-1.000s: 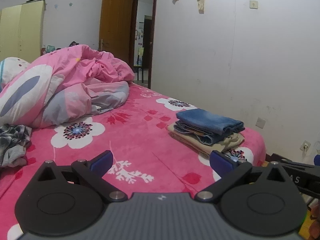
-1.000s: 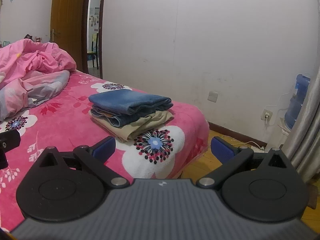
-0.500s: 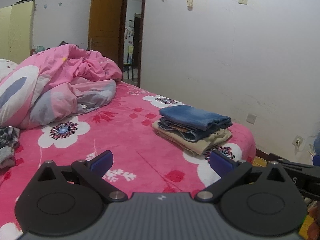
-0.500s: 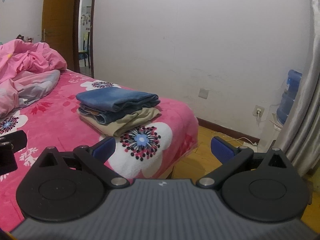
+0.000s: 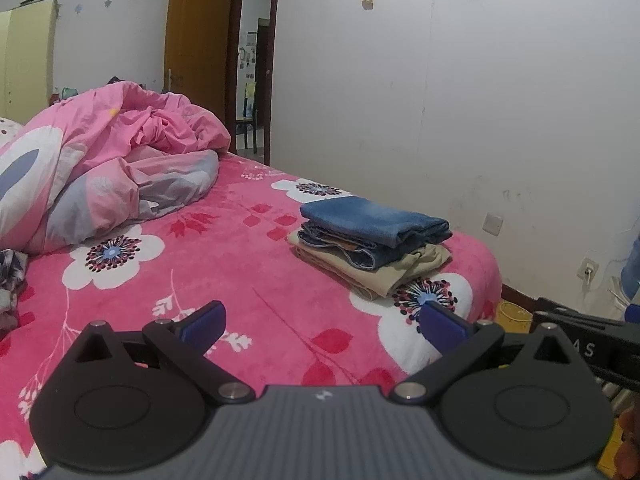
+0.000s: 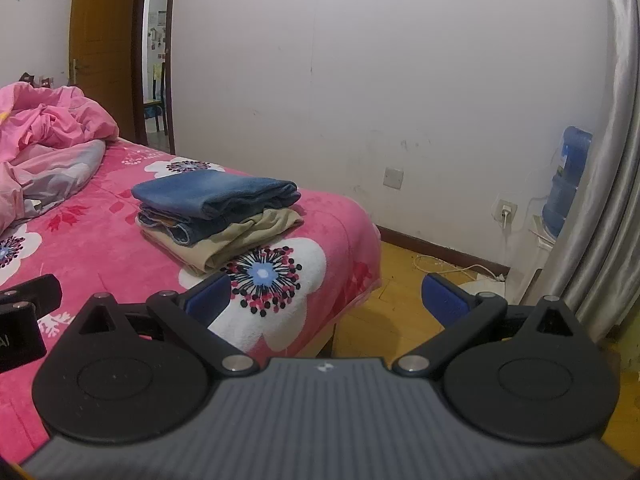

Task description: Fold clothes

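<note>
Denim tops the stack of folded clothes (image 5: 372, 244) in the left wrist view: blue jeans lie on a beige garment near the far right corner of the bed (image 5: 240, 272), which wears a pink flowered blanket. The left claw (image 5: 320, 322) hovers above the blanket with its blue pads spread wide and nothing between them. A rumpled pink quilt (image 5: 112, 168) is heaped at the far left, and a checked garment (image 5: 10, 280) lies at the left edge. In the right wrist view, the right claw (image 6: 326, 298) is likewise spread wide and empty, held over the bed's corner, with the stack just beyond its left pad. A water jug (image 6: 566, 184) stands by the grey curtain (image 6: 600, 200).
</note>
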Tool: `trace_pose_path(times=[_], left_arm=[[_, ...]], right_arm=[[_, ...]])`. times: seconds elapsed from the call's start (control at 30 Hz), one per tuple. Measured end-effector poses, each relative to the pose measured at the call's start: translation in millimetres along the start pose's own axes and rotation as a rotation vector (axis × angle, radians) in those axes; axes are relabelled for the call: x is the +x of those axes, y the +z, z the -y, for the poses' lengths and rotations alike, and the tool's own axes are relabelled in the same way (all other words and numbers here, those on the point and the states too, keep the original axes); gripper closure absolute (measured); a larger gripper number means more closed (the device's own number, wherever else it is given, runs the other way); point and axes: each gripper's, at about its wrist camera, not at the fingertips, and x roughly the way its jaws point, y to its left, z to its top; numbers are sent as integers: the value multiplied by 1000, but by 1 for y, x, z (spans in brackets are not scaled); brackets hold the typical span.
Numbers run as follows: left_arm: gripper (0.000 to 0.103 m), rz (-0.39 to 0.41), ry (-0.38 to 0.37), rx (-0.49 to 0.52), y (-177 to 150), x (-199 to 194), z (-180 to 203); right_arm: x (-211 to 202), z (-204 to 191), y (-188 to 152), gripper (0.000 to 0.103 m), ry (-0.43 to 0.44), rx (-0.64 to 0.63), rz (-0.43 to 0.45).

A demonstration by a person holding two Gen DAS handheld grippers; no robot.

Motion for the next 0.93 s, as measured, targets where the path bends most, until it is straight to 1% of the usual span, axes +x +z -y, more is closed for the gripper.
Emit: trace_pose_path(times=[0.23, 0.93], left_arm=[[0, -12, 7, -7, 0, 3, -3], [0, -3, 15, 3, 0, 1, 1]], right_arm=[[3, -2, -1, 1, 5, 1, -10], [4, -3, 1, 1, 14, 6, -12]])
